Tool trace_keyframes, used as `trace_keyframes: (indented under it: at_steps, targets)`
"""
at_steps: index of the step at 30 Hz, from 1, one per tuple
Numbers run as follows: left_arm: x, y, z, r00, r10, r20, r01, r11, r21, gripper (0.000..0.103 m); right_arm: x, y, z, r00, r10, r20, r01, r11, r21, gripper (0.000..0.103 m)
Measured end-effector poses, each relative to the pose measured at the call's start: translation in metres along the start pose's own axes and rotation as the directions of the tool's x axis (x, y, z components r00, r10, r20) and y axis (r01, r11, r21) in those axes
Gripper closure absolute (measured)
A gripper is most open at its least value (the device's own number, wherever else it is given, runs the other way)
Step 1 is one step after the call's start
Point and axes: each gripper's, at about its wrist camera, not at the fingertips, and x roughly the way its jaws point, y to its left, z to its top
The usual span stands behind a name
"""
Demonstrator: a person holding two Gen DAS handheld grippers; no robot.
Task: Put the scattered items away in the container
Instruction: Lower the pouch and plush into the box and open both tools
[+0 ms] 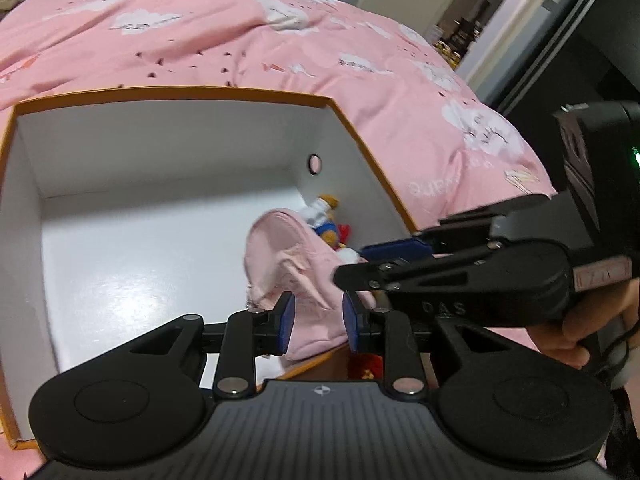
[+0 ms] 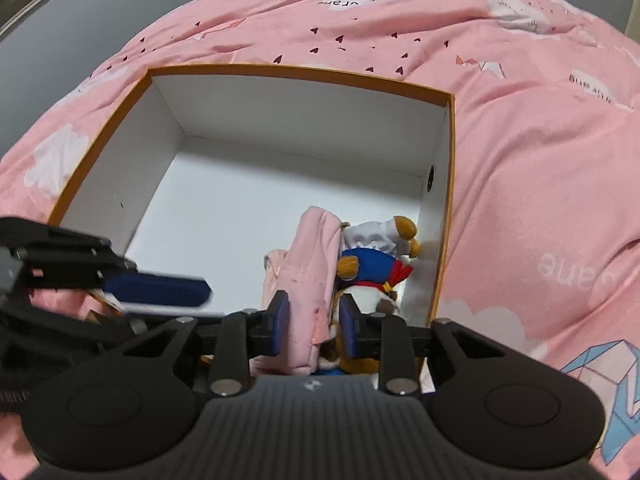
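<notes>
A home bedroom, by every sign. Bed [image 1: 360, 80] spread with a rumpled pink duvet [image 2: 520, 140] printed with white clouds, small dark hearts and folded-paper cranes. On top of the bedding, an open cardboard box [image 2: 304, 71] with orange rim and white inside, holding soft household things: a pink fabric pouch [image 2: 312, 280] and a plush toy [image 2: 380, 256] dressed in blue, white and red. Beyond the far side of the bed in the left wrist view, an open doorway [image 1: 472, 20] onto a lit neighbouring room with furniture, too blurred to name. Beside it, a pale door frame and dark wall [image 1: 600, 40]. Grey wall behind the bed.
</notes>
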Motion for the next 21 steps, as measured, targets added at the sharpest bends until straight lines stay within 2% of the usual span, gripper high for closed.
trace_keyframes:
  at_steps: [7,13,18,19,21]
  targets:
    - [-0.003,0.001,0.0,0.995,0.103,0.015,-0.103,0.995,-0.009,0.074,0.005,-0.007,-0.001,0.999,-0.032,-0.011,0.032,0.999,0.002,0.073]
    - [-0.01,0.001,-0.004,0.99,0.138,0.032,-0.138,0.99,-0.024,0.074,0.004,-0.011,-0.003,0.997,-0.078,-0.009,0.078,0.997,0.004,0.073]
    - [-0.016,-0.005,-0.006,0.987,0.153,0.052,-0.153,0.988,-0.004,0.074,-0.004,-0.01,-0.004,0.997,-0.077,0.012,0.077,0.997,0.007,0.072]
    - [-0.017,-0.007,-0.007,0.986,0.155,0.055,-0.155,0.988,-0.001,0.074,-0.007,-0.009,-0.004,0.997,-0.076,0.02,0.076,0.997,0.006,0.071]
    - [-0.019,-0.009,-0.009,0.986,0.158,0.06,-0.159,0.987,0.006,0.073,-0.014,-0.007,-0.005,0.997,-0.065,0.042,0.065,0.998,0.005,0.06]
